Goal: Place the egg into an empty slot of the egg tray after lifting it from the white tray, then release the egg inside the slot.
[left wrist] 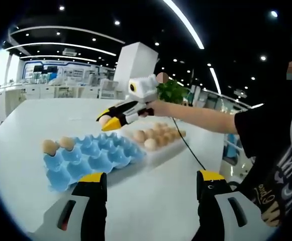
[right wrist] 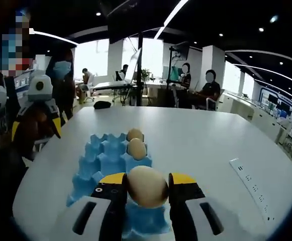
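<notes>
On the white table (right wrist: 211, 145), my right gripper (right wrist: 147, 187) pinches the egg (right wrist: 146, 186) just above the blue egg tray (right wrist: 103, 163)'s near slots; left gripper (left wrist: 151, 183) spread, well back.

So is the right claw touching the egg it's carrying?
Touching. The right gripper view shows the right claw shut on the egg, both yellow tips pressed against its sides.

A white bench (left wrist: 156, 201) with a rounded edge carries the things. On it lies a blue egg tray (left wrist: 90, 158), with two eggs (left wrist: 58, 145) seated in slots at one end. Just beside the egg tray sits a white tray (left wrist: 161, 150) filled with a cluster of brown eggs (left wrist: 158, 134). In the right gripper view, a white power strip (right wrist: 251, 188) lies flat on the bench, well apart from the egg tray (right wrist: 108, 155), and a small dark object (right wrist: 102, 104) rests near the far edge.
</notes>
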### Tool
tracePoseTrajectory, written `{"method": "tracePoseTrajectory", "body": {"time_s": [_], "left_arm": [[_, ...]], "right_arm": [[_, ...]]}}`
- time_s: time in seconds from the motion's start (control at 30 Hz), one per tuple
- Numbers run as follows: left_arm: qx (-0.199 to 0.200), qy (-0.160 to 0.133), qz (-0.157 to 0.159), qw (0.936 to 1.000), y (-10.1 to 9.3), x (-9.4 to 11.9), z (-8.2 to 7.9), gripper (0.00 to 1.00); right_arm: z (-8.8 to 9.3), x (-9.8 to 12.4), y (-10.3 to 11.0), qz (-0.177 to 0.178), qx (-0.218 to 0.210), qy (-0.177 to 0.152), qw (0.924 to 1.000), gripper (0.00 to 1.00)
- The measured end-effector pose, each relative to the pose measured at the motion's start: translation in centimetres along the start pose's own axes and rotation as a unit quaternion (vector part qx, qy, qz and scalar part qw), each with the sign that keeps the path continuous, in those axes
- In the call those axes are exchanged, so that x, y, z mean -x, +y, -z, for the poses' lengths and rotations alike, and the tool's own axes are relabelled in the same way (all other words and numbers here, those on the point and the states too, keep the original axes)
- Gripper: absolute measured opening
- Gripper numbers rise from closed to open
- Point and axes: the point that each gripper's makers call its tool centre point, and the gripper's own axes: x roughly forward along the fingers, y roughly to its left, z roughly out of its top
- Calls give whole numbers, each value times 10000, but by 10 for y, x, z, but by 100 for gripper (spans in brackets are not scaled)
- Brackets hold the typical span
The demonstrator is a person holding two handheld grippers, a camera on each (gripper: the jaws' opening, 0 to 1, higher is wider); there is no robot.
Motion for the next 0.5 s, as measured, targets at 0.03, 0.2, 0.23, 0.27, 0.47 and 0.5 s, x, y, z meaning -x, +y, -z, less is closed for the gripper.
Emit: {"method": "tracePoseTrajectory", "body": {"time_s": [0.03, 0.2, 0.23, 0.27, 0.47, 0.5], "left_arm": [[0, 4, -2, 10000, 0, 0, 0, 74], [6, 8, -15, 10000, 3, -1, -1, 74], [6, 15, -23, 10000, 3, -1, -1, 74], [4, 30, -43, 10000, 5, -2, -1, 74], [23, 56, -70, 10000, 7, -3, 0, 74], [20, 55, -69, 10000, 6, -4, 0, 74]], "right_arm": [[0, -1, 0, -3, 3, -2, 10000, 34], [-2, -8, -2, -21, -17, -9, 10000, 34], [-2, -8, -4, -20, -11, -12, 10000, 34], [-3, -10, -5, -27, -4, -20, 10000, 34], [-8, -19, -1, -22, 51, -26, 10000, 34], [-10, -20, 0, -26, 54, -38, 10000, 34]]}}
